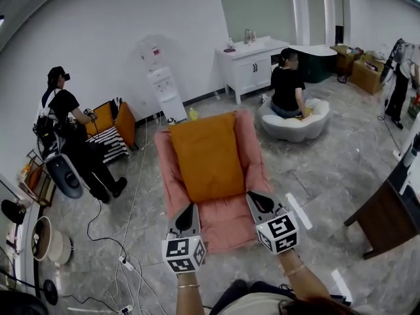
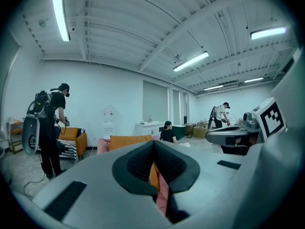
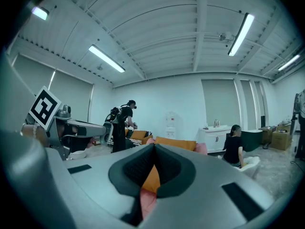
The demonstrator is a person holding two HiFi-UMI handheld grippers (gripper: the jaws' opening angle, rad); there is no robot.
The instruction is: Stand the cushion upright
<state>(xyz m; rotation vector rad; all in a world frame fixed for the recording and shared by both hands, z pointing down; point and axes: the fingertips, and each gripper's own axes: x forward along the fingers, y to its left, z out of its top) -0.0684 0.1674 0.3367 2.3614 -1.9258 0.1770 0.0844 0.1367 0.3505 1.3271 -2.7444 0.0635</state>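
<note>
Two closed grippers facing the cushion (image 1: pixel 209 155)
Left gripper (image 1: pixel 191 207) and right gripper (image 1: pixel 251 195) both have jaws pressed together; the orange cushion rests just beyond their tips, on a pink chair (image 1: pixel 226 227).

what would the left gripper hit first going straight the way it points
Most likely the orange cushion on the pink seat; the left gripper aims at its near edge, though depth is unclear.

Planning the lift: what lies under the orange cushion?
A larger pink cushion, showing along both sides and the near end, on the grey floor. Its middle is covered by the orange cushion.
</note>
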